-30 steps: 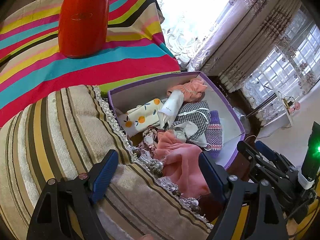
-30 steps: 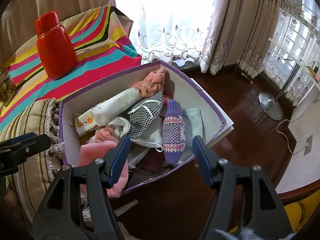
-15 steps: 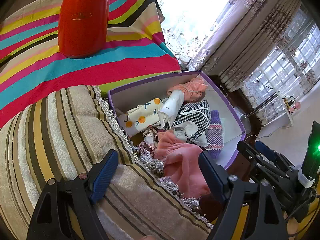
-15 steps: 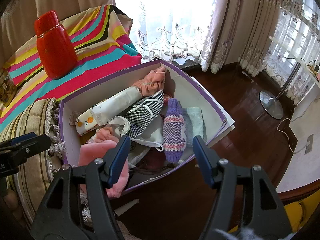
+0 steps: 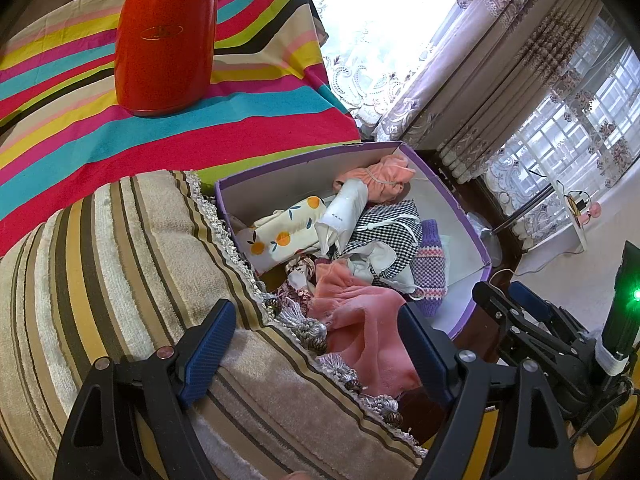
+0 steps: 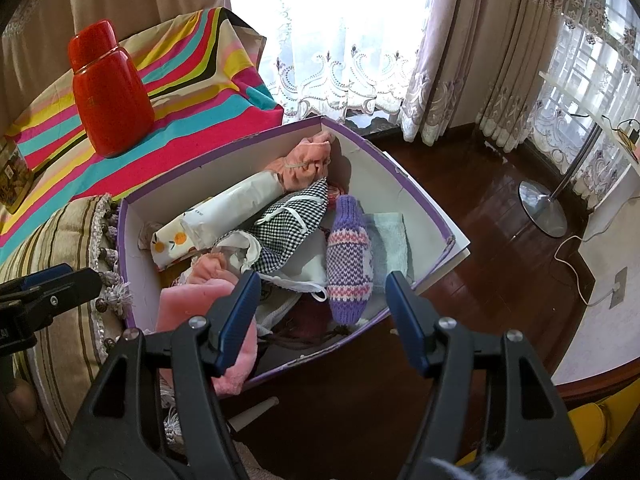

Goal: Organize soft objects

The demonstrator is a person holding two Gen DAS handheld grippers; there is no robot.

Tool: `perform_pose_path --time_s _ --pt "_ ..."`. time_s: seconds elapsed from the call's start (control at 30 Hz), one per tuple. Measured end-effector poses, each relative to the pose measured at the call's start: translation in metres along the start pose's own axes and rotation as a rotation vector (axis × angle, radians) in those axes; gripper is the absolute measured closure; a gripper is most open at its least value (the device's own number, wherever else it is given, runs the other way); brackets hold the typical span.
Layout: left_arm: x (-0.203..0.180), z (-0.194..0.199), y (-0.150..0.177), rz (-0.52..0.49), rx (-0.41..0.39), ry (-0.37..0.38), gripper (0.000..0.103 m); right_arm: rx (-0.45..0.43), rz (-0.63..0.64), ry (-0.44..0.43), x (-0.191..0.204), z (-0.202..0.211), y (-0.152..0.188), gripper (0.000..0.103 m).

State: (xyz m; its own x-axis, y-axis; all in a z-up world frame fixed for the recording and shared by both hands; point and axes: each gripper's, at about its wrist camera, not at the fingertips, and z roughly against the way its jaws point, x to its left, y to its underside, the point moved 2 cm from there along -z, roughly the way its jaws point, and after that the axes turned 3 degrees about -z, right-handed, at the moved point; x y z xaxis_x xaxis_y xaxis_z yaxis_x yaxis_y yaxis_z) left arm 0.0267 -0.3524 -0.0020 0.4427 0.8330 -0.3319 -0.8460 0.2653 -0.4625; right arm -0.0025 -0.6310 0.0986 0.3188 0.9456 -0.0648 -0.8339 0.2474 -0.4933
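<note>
Hovering with both grippers spread and empty, we hold the left gripper point(image 5: 310, 344) over the box's point(image 6: 424, 204) near edge and the right gripper point(image 6: 322, 312) above it; next, we likely pinch the pink cloth point(image 5: 360, 328) draped over that edge.

Bright windows point(image 6: 320, 20) with lace curtains point(image 6: 460, 60), dark wooden floor point(image 6: 500, 208), a floor lamp's base point(image 6: 542, 208).

soft items point(image 6: 348, 256) in box point(image 6: 420, 196), cushion point(image 6: 60, 240) left

Daylight flooded through the white lace-curtained window point(image 6: 328, 32) — blown out to glare; both views were sharp, with fisheye bending and dark corners.
</note>
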Motion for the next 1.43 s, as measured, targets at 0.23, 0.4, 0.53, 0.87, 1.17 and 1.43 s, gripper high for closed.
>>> perform_pose_path --time_s 0.23,0.4,0.53,0.87,1.17,1.43 --pt "0.0 0.0 0.0 0.0 0.0 0.0 0.019 0.002 -0.009 0.005 0.0003 -0.0009 0.0025 0.035" --pt "0.0 0.0 0.0 0.0 0.0 0.0 0.019 0.004 -0.01 0.004 0.0006 -0.0003 0.0025 0.035" --pt "-0.0001 0.0 0.0 0.0 0.0 0.0 0.019 0.004 -0.011 0.005 0.0008 -0.0004 0.0028 0.035" --pt "-0.0002 -0.0002 0.0002 0.0 0.0 0.0 0.019 0.005 -0.013 0.005 -0.0003 -0.0004 0.003 0.034" --pt "-0.0008 -0.0013 0.0002 -0.007 0.005 0.006 0.017 0.005 -0.013 0.004 -0.0006 -0.0007 0.0028 0.034" --pt "-0.003 -0.0036 0.0015 -0.049 0.007 -0.011 0.015 0.008 -0.03 0.005 -0.0031 -0.0007 0.0071 0.034"
